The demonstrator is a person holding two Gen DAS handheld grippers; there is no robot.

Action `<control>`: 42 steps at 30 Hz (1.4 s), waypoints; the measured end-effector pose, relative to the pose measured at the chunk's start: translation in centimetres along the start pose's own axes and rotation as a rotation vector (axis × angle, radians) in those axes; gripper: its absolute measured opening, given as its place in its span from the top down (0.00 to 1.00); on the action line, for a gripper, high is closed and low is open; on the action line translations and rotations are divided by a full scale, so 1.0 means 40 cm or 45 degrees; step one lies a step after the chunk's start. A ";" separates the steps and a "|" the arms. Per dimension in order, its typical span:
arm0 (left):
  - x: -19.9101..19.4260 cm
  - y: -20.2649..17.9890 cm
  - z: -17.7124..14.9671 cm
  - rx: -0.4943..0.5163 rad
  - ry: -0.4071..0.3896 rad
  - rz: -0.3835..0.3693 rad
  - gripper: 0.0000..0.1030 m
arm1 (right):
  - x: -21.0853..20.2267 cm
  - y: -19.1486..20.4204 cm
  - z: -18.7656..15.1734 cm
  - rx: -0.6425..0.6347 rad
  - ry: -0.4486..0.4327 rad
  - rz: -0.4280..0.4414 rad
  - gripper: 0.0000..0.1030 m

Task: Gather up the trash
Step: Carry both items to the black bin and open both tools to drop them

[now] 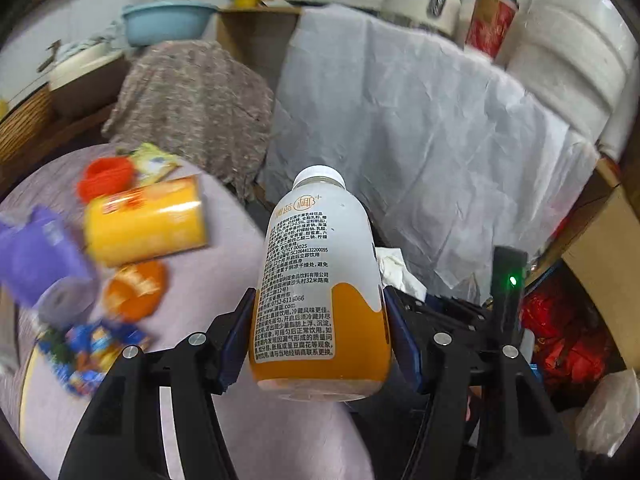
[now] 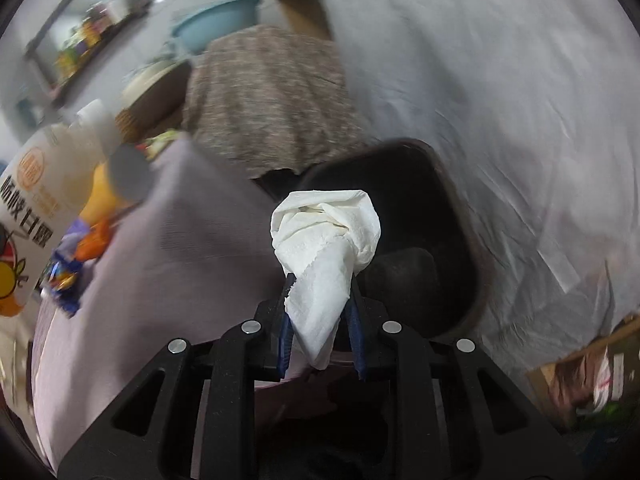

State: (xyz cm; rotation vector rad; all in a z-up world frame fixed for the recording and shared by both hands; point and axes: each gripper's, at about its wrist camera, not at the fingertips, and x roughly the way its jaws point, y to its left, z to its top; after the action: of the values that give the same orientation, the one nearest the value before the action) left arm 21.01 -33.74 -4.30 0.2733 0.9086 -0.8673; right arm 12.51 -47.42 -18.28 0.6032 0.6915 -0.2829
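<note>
- The left gripper (image 1: 320, 332) is clamped around the lower half of a drink bottle (image 1: 320, 280), white on top with orange at the bottom and a white cap, printed text facing the camera. The bottle is held up off the table, cap pointing away.
- The right gripper (image 2: 320, 312) is pinched tight on a crumpled white tissue (image 2: 326, 252), which bunches up into a ball past the blue pads (image 2: 285, 336).
- Right behind that tissue sits a dark trash bin (image 2: 452, 216), open at the top, just off the table's edge. Can't tell what's in it, too dark.
- More junk is on the round table with the lilac cloth (image 1: 240, 240): a yellow can (image 1: 146, 220) lying on its side, an orange lid (image 1: 134, 290) just beside it, a red lid (image 1: 105, 178) further back, a purple roll (image 1: 44, 268) and some blue wrappers (image 1: 92, 344) near the front edge. All pretty blurry.
- Behind the table there's a brownish blanket (image 1: 192, 108) draped over something, and a big wrinkled white sheet (image 1: 420, 128) next to it.
- A light blue basin (image 1: 166, 20) sits further back on the left.
</note>
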 end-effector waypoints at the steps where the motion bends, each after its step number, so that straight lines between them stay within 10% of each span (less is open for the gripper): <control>1: 0.046 -0.021 0.020 0.013 0.043 0.001 0.41 | 0.007 -0.023 -0.005 0.013 -0.002 -0.017 0.76; 13: 0.467 -0.091 0.065 -0.060 0.385 0.062 0.41 | 0.193 -0.147 0.022 -0.039 0.132 -0.063 0.76; 17: 0.494 -0.074 0.057 -0.067 0.408 0.082 0.41 | 0.262 -0.159 0.024 -0.054 0.126 -0.106 0.35; 42: 0.567 -0.072 0.067 -0.122 0.521 0.031 0.27 | 0.135 -0.211 -0.039 -0.013 0.037 -0.255 0.33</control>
State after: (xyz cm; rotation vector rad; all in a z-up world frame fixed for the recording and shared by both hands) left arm 27.49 -49.28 -19.99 0.3863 1.3205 -0.7544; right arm 12.06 -53.45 -26.42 0.5294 0.7822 -0.4566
